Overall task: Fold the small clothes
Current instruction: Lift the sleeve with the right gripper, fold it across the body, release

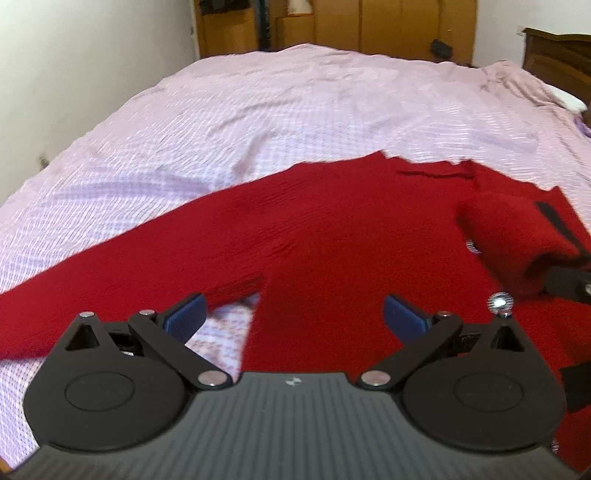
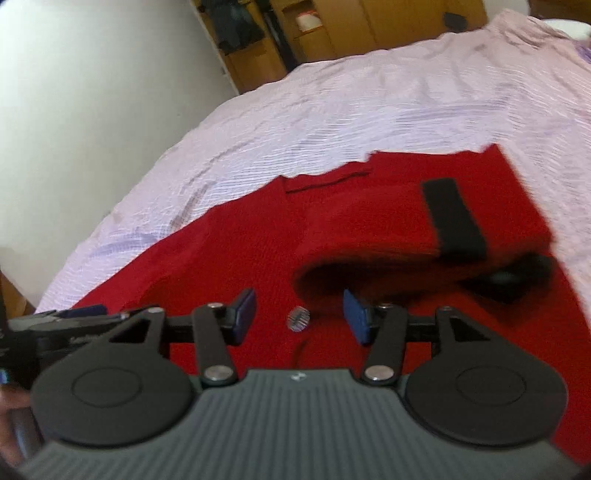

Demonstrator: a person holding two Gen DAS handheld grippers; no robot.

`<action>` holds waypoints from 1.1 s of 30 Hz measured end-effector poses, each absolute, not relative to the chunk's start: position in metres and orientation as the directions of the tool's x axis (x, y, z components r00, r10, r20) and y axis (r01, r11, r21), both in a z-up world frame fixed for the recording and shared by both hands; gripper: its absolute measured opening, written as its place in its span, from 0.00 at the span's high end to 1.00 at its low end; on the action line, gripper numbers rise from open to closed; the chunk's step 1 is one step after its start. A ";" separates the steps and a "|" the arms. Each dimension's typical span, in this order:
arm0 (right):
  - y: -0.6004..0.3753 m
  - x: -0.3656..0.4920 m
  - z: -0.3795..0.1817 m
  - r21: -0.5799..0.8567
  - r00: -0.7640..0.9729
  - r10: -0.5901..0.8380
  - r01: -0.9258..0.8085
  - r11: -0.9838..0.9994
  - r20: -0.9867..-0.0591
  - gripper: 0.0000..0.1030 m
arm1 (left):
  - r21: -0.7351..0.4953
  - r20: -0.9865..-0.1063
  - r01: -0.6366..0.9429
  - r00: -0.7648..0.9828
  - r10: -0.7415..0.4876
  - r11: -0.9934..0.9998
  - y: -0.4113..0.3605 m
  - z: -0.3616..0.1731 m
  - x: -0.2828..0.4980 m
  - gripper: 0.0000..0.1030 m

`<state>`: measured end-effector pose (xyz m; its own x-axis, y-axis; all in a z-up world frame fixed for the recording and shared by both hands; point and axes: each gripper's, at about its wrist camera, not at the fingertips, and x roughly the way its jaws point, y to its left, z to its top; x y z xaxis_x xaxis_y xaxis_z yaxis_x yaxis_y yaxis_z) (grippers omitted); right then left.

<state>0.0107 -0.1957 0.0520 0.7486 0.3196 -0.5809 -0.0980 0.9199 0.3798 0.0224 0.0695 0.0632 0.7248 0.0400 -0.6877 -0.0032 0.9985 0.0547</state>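
Observation:
A red knit sweater (image 1: 332, 236) lies spread on the pink bedspread (image 1: 277, 110). Its left sleeve (image 1: 92, 288) stretches out to the left. Its right sleeve (image 1: 513, 240) with a black cuff band is folded over the body. My left gripper (image 1: 293, 317) is open and empty just above the sweater near the armpit. In the right wrist view the sweater (image 2: 240, 236) fills the middle, with the folded sleeve (image 2: 373, 236) and black band (image 2: 452, 218) ahead. My right gripper (image 2: 299, 317) is open and empty, just short of the folded sleeve.
The pink bedspread (image 2: 369, 92) covers a large bed. A white wall (image 1: 74, 74) runs along the left. Wooden wardrobes (image 1: 369, 26) stand beyond the bed's far end. A dark wooden headboard (image 1: 557, 55) is at the far right.

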 end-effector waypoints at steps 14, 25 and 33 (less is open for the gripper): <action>-0.281 -0.005 0.044 0.381 0.850 0.075 0.153 0.912 -0.521 0.42 | 0.106 -0.673 0.205 0.735 -0.082 0.973 -0.040 0.079 0.020 0.03; -0.305 0.018 0.016 0.430 0.882 0.023 0.206 0.879 -0.471 0.55 | 0.207 -0.649 0.315 0.752 -0.111 0.926 -0.105 0.068 0.028 0.14; -0.312 0.013 0.016 0.440 0.893 0.041 0.182 0.879 -0.449 0.54 | 0.263 -0.642 0.396 0.753 -0.147 0.880 -0.135 0.061 0.040 0.14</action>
<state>0.0126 -0.3117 0.0158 0.8927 0.0405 -0.4488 0.1816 0.8792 0.4405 0.0399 -0.1346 0.0609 0.7527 -0.1466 -0.6418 0.3956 0.8800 0.2629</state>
